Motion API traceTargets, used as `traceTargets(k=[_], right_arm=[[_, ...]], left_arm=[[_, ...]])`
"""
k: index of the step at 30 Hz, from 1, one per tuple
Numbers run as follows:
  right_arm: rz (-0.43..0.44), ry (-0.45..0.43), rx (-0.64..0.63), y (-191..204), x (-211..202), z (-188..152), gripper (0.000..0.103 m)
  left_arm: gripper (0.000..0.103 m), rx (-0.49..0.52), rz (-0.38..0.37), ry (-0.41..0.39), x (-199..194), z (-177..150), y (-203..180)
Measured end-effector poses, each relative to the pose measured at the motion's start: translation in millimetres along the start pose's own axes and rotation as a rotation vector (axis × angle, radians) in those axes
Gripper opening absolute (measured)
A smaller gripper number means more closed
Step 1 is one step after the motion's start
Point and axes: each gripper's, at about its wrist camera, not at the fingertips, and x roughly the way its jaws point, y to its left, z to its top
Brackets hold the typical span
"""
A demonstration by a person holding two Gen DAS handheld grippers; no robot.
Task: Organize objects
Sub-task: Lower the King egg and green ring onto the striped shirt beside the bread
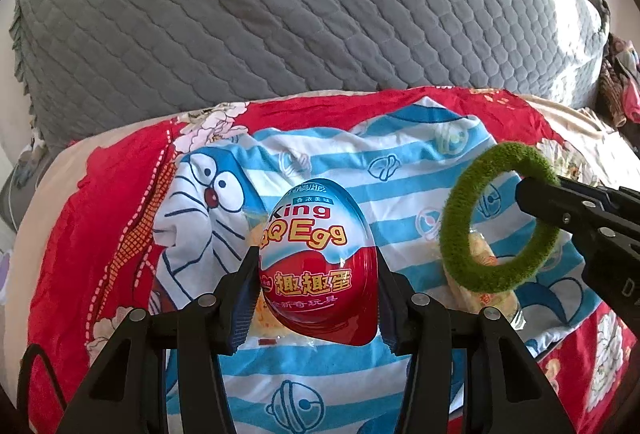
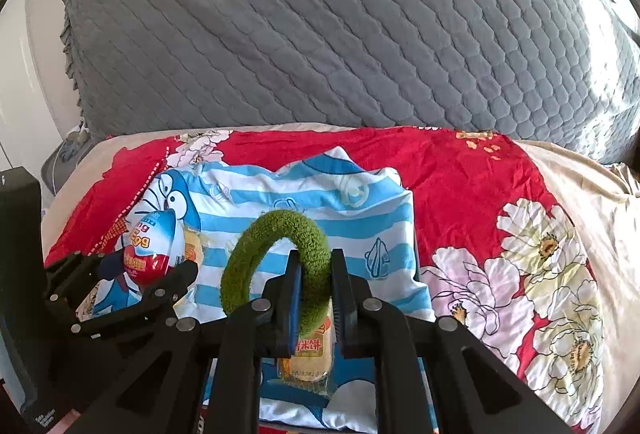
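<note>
My left gripper (image 1: 318,262) is shut on a red, white and blue toy egg (image 1: 316,234), with a pad pressing each side. It hangs over a blue-striped cartoon cloth (image 1: 340,162). My right gripper (image 2: 316,266) is shut on the rim of a fuzzy green ring (image 2: 240,274), which stands upright above a yellow rice-cracker packet (image 2: 308,358). In the left wrist view the ring (image 1: 452,234) and the right gripper (image 1: 532,194) sit to the right of the egg. In the right wrist view the left gripper (image 2: 154,270) and egg (image 2: 156,238) are at the left. A second yellow packet (image 1: 260,314) lies under the egg.
The striped cloth lies on a red floral bedspread (image 2: 480,194). A large grey quilted cushion (image 2: 320,34) rises behind it. A dark box (image 2: 16,234) stands at the left edge, and a heap of clothes (image 1: 620,74) lies at the far right.
</note>
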Motion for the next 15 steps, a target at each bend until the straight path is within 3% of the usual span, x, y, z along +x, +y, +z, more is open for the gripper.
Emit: traceTargets(k=[15], right_arm=[[-0.018,0.068,-0.025,9,39,-8,0.013]], left_arm=[[0.052,0.005,0.003,0.04,21,-11,-2]])
